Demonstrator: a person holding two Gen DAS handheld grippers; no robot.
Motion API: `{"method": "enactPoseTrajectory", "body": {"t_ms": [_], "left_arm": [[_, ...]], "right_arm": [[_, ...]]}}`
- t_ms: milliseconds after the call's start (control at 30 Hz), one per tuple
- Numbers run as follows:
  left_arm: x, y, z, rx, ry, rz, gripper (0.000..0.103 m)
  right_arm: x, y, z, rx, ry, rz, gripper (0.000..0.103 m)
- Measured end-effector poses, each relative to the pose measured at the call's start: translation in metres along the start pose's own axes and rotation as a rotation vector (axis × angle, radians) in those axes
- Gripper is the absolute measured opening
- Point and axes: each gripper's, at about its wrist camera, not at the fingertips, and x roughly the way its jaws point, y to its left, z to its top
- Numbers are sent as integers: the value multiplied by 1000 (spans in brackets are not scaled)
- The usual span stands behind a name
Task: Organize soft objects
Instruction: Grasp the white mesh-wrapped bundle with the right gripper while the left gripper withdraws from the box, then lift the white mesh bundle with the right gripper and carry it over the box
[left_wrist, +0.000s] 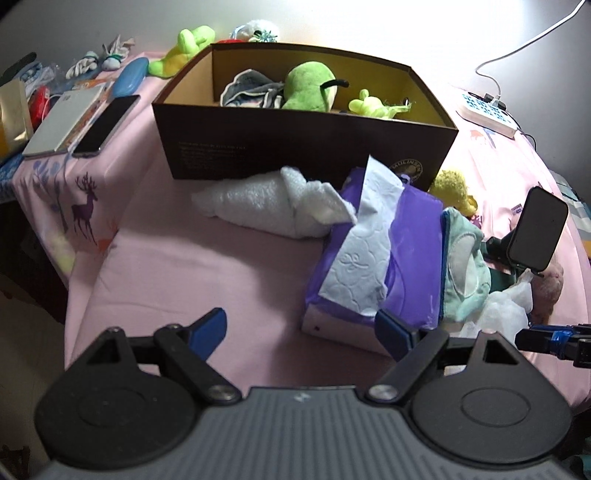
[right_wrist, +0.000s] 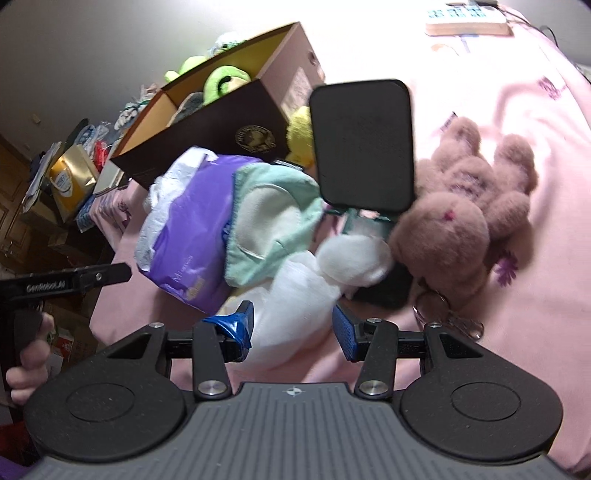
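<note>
1. since everything here is soft, expect light, squashy, non-fragile loads bound for the brown box (left_wrist: 295, 147) at 12 o'clock, already holding a green plush (left_wrist: 308, 90).
2. purple tissue pack (left_wrist: 402, 266) at 2 o'clock from the left gripper (left_wrist: 301, 328): bulky, slick film, likely to slip; better pinched across a narrow end.
3. rolled white towel (left_wrist: 266, 206) at 12 o'clock, against the box: limp, may unroll; best taken mid-roll.
4. brown teddy (right_wrist: 461, 206) at 1 o'clock in the right view: plump, springy, easy at the body.
5. white soft item (right_wrist: 295, 295): compressible, sits between the right gripper (right_wrist: 293, 325) fingers, seemingly clenched on it.
6. left gripper: released, wide, nothing between.
</note>
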Motion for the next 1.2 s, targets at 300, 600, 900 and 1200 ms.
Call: {"method": "enactPoseTrajectory", "body": {"t_ms": [300,600,900,1200], "left_arm": [[-4,-14,-11,0,10,-10,88],[-3,-20,-15,17,21,-10,88],[-1,-31,-6,50,10,-32,88],[-2,-48,0,92,-11,-63,88]], "right_arm": [[23,-2,-4,99,3,48,33],[27,-8,-7,131,-5,30,13],[-5,-26,-20,188,-40,49,0],[-52,-44,-29,225,-136,48,0]]}}
